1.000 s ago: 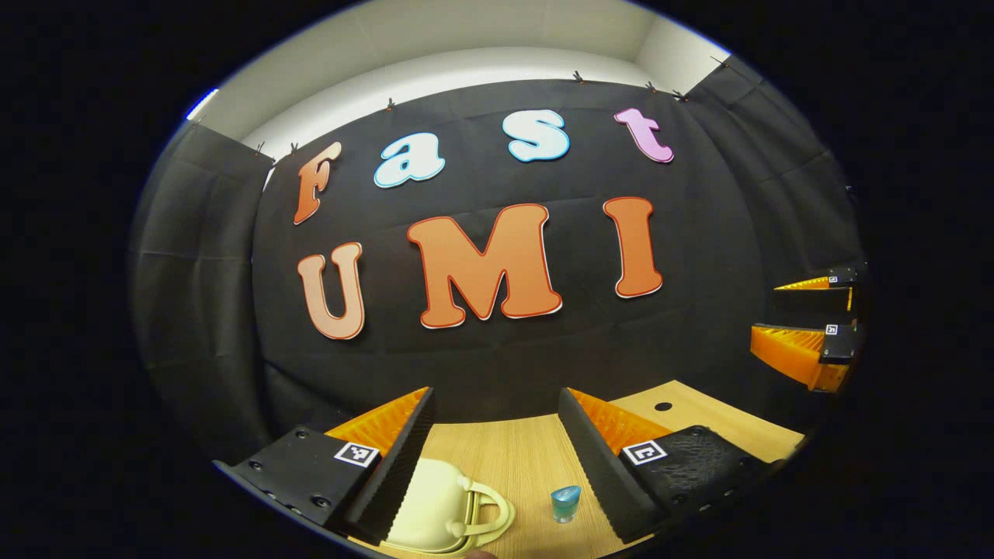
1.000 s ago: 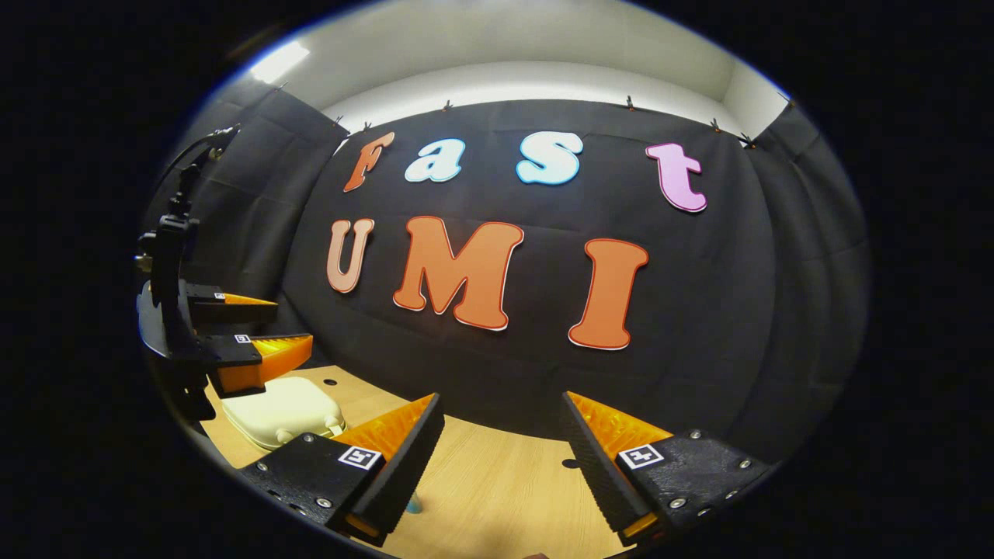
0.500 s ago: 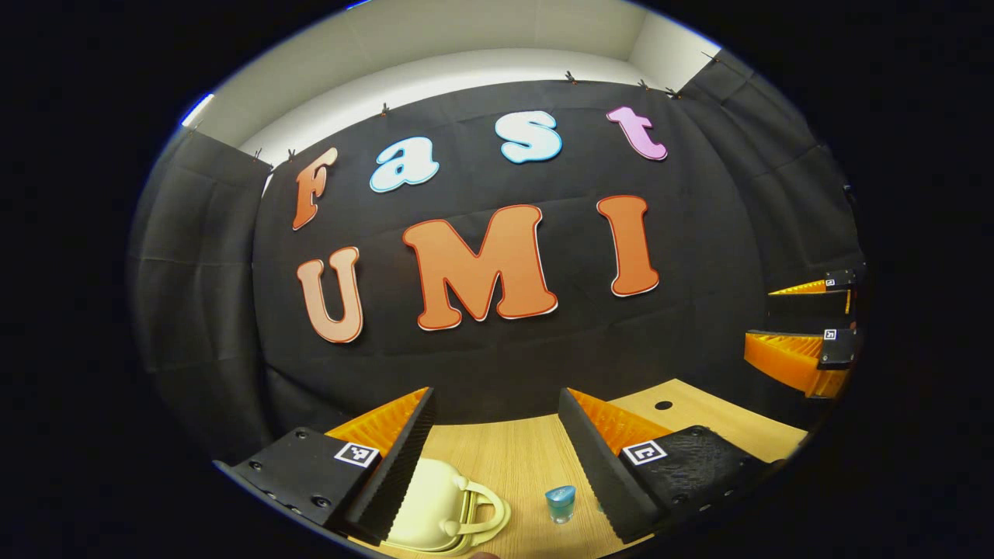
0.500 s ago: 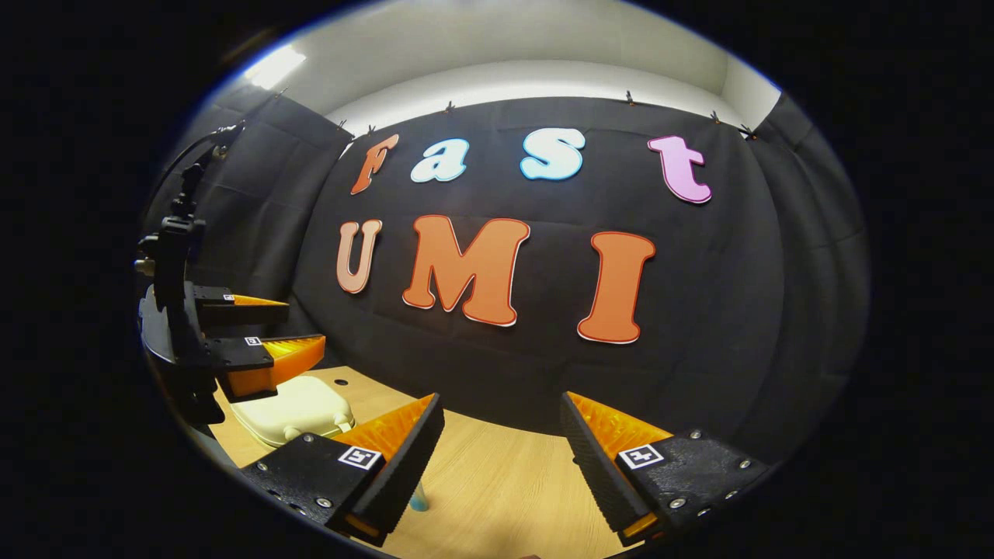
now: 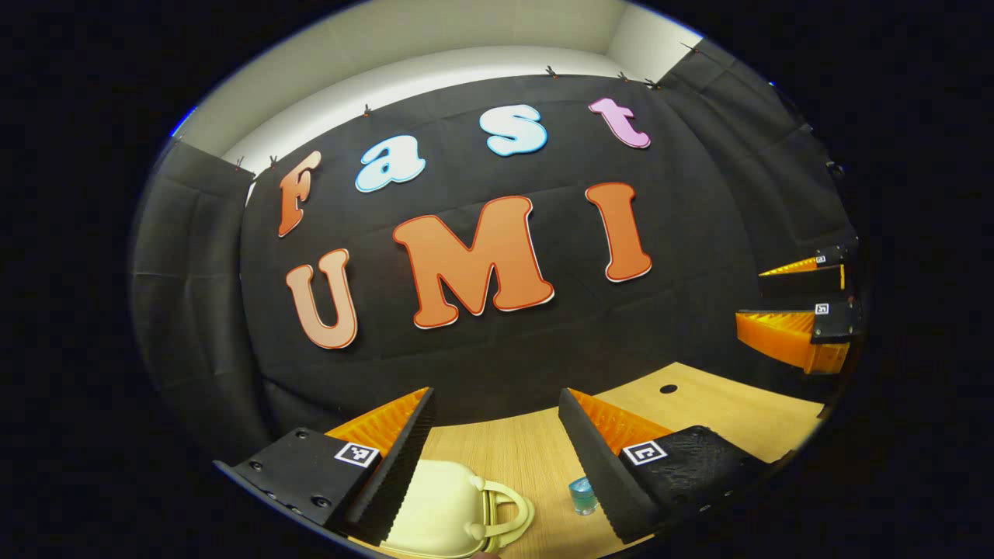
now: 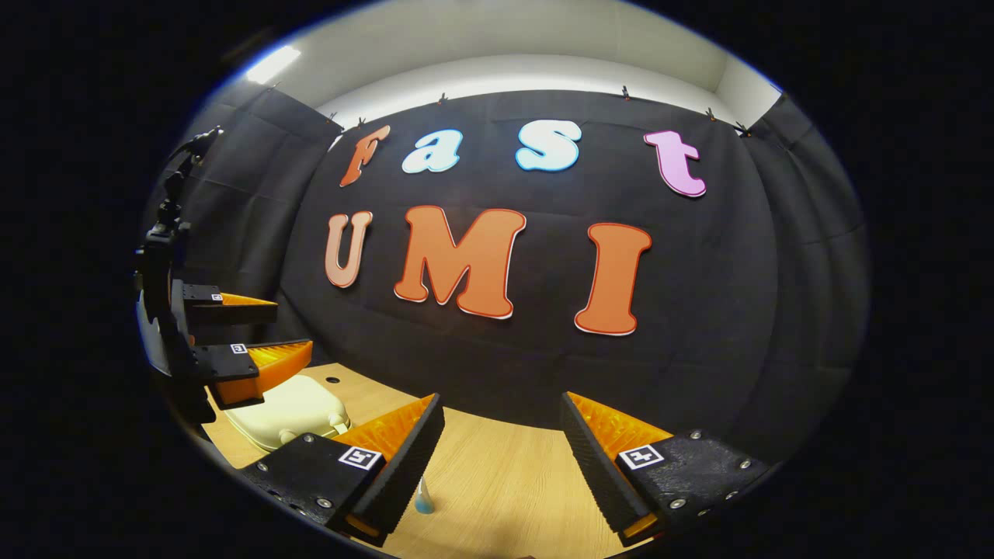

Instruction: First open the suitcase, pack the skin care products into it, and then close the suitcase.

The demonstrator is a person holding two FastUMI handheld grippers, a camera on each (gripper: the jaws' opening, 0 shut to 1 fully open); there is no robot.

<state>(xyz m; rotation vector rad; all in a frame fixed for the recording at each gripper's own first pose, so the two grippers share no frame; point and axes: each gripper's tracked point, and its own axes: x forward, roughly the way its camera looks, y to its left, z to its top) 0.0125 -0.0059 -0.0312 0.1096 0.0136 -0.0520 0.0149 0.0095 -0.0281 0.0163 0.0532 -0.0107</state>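
Both my jaws spread, empty, above table (image 5: 536, 454). Suitcase (image 5: 443, 516) looks light, stiff shell; I'd grab by handle (image 5: 509, 512). Small blue bottle (image 5: 582, 495) prob slippery.

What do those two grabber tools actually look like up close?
Each gripper, left and right, has two wedge-shaped fingers with ridged inner faces, bolted to dark blocks with round screw heads. Every block carries a small square black-and-white marker.
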